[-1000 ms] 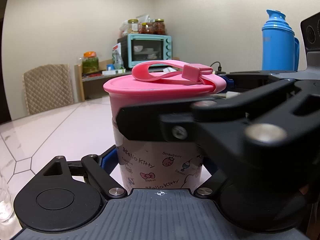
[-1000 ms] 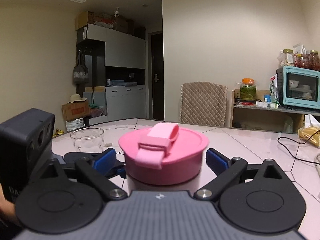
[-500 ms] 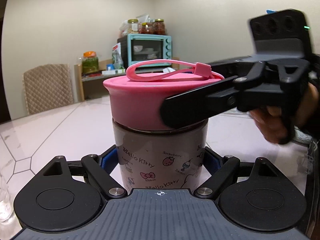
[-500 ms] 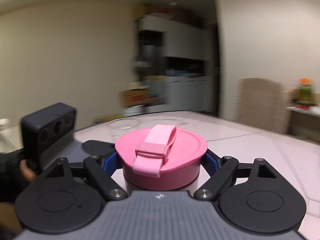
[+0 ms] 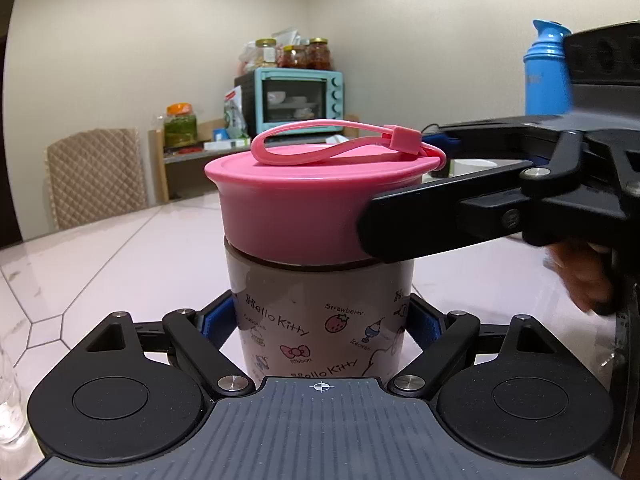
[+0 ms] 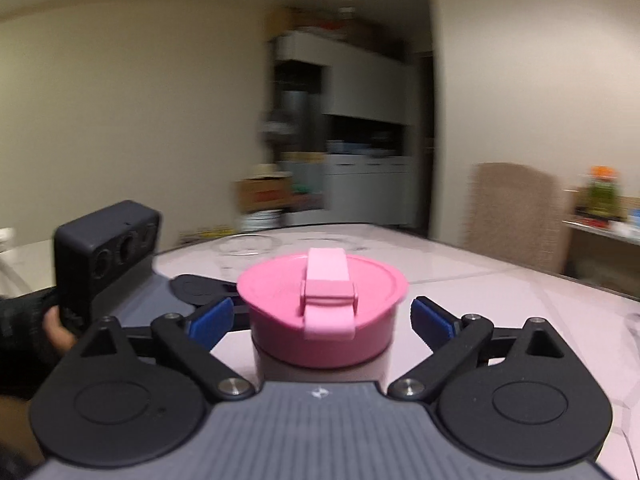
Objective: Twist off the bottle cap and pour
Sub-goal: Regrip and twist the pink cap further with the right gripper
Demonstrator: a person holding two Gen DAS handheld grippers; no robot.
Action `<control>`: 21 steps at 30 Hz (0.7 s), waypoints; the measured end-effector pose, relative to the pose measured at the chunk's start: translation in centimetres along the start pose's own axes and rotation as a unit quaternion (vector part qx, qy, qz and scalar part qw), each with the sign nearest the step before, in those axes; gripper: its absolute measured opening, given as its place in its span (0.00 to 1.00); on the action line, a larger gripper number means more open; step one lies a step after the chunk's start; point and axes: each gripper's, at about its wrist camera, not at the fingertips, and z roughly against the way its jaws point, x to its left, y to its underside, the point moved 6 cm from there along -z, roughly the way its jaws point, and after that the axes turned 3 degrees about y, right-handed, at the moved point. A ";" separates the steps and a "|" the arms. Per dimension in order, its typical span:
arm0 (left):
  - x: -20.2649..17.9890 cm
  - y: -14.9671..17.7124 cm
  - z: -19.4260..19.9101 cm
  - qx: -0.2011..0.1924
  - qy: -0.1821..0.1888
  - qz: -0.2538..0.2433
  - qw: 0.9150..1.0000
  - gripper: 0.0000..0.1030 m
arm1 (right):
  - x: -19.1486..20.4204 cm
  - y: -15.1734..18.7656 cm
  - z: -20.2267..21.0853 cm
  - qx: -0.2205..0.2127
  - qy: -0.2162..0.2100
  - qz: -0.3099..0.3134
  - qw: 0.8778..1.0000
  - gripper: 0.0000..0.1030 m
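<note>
A Hello Kitty bottle [image 5: 320,320] with a wide pink screw cap [image 5: 304,208] and pink strap stands upright on the marble table. My left gripper [image 5: 320,320] is shut on the bottle's body, blue pads pressed to both sides. My right gripper [image 6: 322,316] is level with the cap [image 6: 320,312]. Its blue pads [image 6: 210,320] stand a little off the cap on both sides, so it is open. In the left wrist view the right gripper's black finger [image 5: 440,220] lies across the cap's right side.
An empty drinking glass [image 6: 244,250] stands on the table beyond the bottle, also at the left wrist view's lower left edge [image 5: 8,408]. A blue thermos [image 5: 546,72] stands at the right. A chair [image 5: 94,176] and a shelf with a toaster oven [image 5: 296,98] are behind.
My right gripper has swung round the cap, its view panning sideways, and its pads have come off the cap. The strap has turned with the cap. The left gripper has held still.
</note>
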 end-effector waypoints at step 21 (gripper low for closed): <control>-0.1 0.0 -0.2 0.000 -0.001 0.000 1.000 0.87 | 3.3 1.1 -2.9 -0.012 0.142 -0.052 0.988 0.83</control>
